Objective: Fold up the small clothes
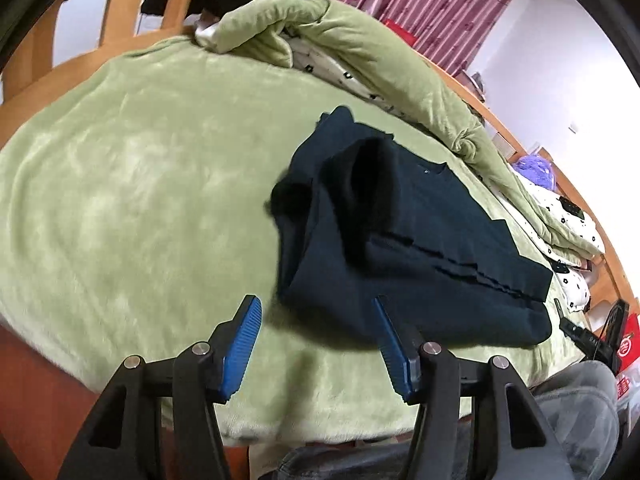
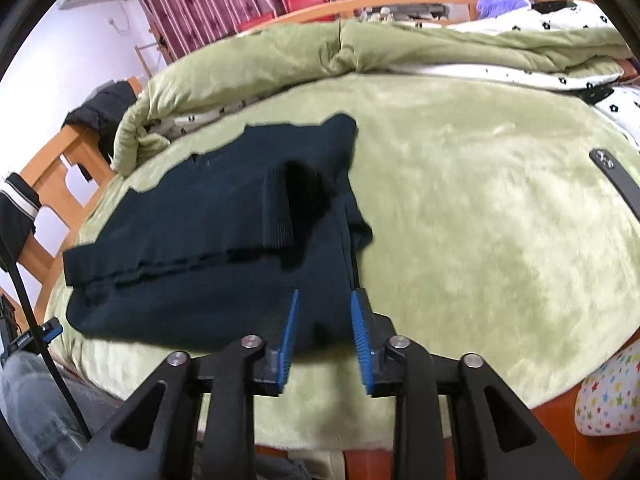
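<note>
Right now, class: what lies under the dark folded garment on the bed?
The dark folded garment rests on the green fleece blanket, which shows all around it. Anything between its own folded layers is covered and cannot be seen.

Both wrist views look steeply down from the bed's (image 1: 120, 168) near edge, close above it. The left faces rightward toward the far-right corner, the right leftward (mirror-like); both share the dark garment (image 1: 400, 240) (image 2: 208, 248).
</note>
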Available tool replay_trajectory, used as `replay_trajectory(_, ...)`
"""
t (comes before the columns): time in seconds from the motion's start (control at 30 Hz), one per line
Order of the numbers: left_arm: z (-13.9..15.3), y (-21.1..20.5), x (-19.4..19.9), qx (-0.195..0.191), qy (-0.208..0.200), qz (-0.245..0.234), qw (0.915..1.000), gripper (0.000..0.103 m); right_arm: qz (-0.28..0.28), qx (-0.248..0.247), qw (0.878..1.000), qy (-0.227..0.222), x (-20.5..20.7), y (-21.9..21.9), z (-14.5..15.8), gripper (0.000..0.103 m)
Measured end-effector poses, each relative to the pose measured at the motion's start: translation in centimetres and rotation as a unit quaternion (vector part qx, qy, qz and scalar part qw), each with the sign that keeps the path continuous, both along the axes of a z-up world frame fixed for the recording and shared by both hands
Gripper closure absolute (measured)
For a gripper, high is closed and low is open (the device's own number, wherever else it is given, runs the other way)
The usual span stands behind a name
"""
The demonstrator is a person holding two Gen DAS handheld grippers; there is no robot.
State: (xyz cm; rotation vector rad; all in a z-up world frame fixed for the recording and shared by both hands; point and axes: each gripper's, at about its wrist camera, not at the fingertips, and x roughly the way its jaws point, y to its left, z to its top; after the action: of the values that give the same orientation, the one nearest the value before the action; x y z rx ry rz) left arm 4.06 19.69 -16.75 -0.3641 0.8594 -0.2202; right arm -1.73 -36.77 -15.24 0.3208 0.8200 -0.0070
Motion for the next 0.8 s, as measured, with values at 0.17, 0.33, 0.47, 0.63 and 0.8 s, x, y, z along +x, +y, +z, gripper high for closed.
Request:
replay_trajectory(0.17,1.0,-2.7,2.3,0.002,-0.013,-0.025,0.9996,0.05,0.015,-0.005,1.0,-0.006,2.7,1.7,0.8,0.07)
replay_trajectory(0.33,1.2,-5.0,5.0,0.013,-0.009,-0.027,0.9995,0.05,0.029,-0.001,1.0,-0.006,5.8,3.7,0.5,0.066)
replay_trajectory(0.47,0.9,-5.8,6.7,0.014,-0.001,-0.028,0.9995,0.057,0.029,-0.003,1.0,0.01,7.7,4.5,-0.3,0.066)
replay_trajectory(0.63,0.6,-6.4,7.8,0.019,0.009,-0.022,0.9995,0.08,0.018,0.002,1.0,0.021,9.5,4.5,-1.0,0.064)
replay_trajectory(0.8,0.8,-6.4,7.9,0.017,0.001,-0.014,0.9997,0.094,0.022,-0.021,0.999,0.029,10.3,5.0,-1.2,0.085)
